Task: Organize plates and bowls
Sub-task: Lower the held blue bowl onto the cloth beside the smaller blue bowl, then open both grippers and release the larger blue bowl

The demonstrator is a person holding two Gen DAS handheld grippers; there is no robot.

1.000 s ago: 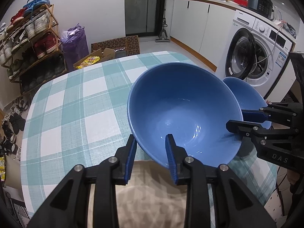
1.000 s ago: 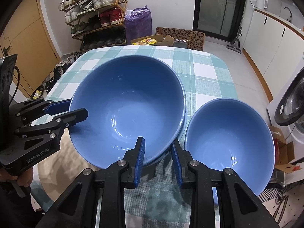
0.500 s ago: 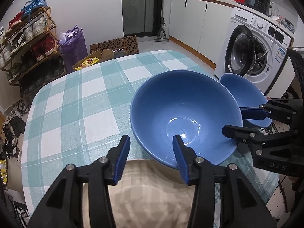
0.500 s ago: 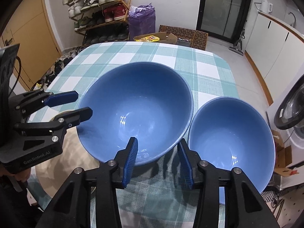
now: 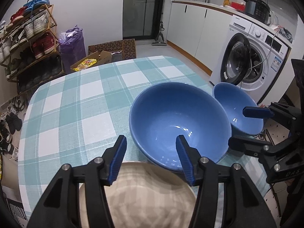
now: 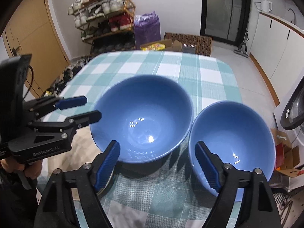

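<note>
A large blue bowl (image 5: 178,121) (image 6: 144,117) rests upright on the checked tablecloth. A smaller blue bowl (image 5: 235,106) (image 6: 233,140) stands just to its right, near the table's right edge. A beige plate (image 5: 136,195) (image 6: 81,152) lies at the near edge, partly under the large bowl's rim. My left gripper (image 5: 150,157) (image 6: 83,108) is open and empty, just behind the large bowl's near rim, above the plate. My right gripper (image 6: 157,163) (image 5: 245,129) is open and empty, straddling the gap between the two bowls.
The table (image 5: 76,102) carries a teal and white checked cloth. A shoe rack (image 5: 28,43), a purple bag (image 5: 72,47) and a cardboard box (image 5: 91,62) stand beyond its far edge. A washing machine (image 5: 252,57) and white cabinets (image 5: 190,26) are at the right.
Both grippers let go of the large bowl's rim, opened wide and drew back. The large bowl has come down from tilted to flat on the cloth.
</note>
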